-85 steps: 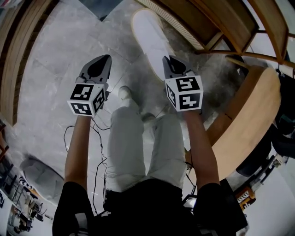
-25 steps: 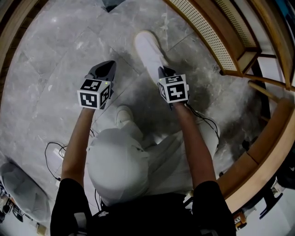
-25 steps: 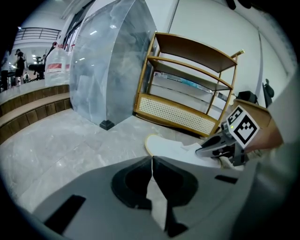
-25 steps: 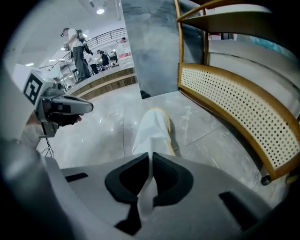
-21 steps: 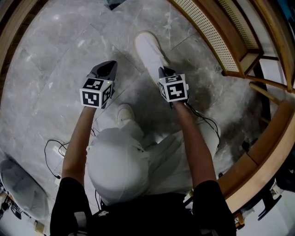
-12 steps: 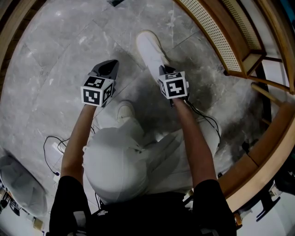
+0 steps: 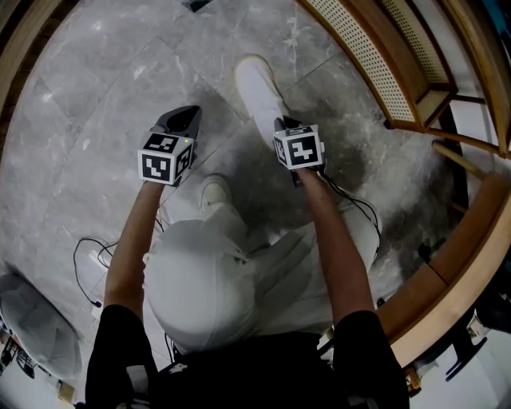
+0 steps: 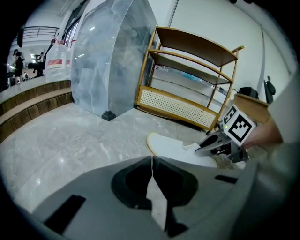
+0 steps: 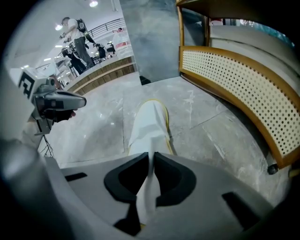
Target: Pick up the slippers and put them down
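Slipper point(image 7: 255, 84) lengthwise away from person point(image 7: 200, 287), far end slightly left

Floor: grey marble-look tiles point(image 7: 96, 96) with pale veining and thin joints; glossy, with soft reflections.
Shelf unit: open wooden frame point(image 8: 192, 47) with two boards, standing on the floor against the wall.
Shelf base: cream perforated panel point(image 8: 178, 107) in a wooden border, running low along the unit.
Wall: plain white point(image 8: 211, 18) behind the shelf unit.
Covered structure: tall form wrapped in translucent plastic sheet point(image 8: 112, 61), resting on a dark foot point(image 8: 108, 115).
Steps: low curved wooden steps point(image 8: 33, 110) bordering the tiled area.
Upper level: metal railing point(image 8: 40, 32) above the steps.
Lighting: round ceiling lamps point(image 9: 95, 3); even, bright, indoor.
Loose items: thin black cables point(image 7: 88, 256) lying on the tiles.
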Demonstrator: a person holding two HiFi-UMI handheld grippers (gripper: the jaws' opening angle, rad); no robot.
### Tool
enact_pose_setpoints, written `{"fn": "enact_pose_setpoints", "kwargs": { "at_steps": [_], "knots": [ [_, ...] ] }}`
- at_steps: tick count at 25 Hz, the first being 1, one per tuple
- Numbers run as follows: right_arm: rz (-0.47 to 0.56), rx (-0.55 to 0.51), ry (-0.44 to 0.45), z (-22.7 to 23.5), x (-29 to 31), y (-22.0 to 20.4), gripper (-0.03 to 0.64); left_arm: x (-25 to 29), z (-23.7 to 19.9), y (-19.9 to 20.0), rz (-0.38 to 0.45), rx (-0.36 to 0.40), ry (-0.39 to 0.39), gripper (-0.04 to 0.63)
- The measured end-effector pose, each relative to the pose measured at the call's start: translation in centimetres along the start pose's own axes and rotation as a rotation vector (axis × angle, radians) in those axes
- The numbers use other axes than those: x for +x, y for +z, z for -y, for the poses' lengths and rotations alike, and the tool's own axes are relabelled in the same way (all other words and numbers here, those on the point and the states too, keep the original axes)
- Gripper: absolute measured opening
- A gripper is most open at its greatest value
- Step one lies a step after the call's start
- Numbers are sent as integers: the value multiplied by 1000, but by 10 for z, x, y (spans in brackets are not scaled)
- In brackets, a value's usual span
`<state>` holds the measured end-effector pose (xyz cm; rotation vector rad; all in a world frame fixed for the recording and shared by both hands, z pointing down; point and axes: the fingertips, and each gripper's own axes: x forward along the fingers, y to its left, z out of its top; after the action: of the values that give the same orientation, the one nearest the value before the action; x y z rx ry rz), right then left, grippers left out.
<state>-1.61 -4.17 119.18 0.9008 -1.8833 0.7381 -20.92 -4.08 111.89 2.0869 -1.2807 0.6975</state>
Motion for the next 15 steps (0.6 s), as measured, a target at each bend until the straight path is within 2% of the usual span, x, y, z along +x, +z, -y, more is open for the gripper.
{"fn": "enact_pose_setpoints", "kwargs": {
  "at_steps": [8,15],
  "knots": [
    [-12,-14,-5,1,-2,-2,99,0,-4,-4,3,-14,7,8],
    [36,-7,14,-2,-13,11,106,0,-6,-4,1,-16,-3,8]
  ]
}}
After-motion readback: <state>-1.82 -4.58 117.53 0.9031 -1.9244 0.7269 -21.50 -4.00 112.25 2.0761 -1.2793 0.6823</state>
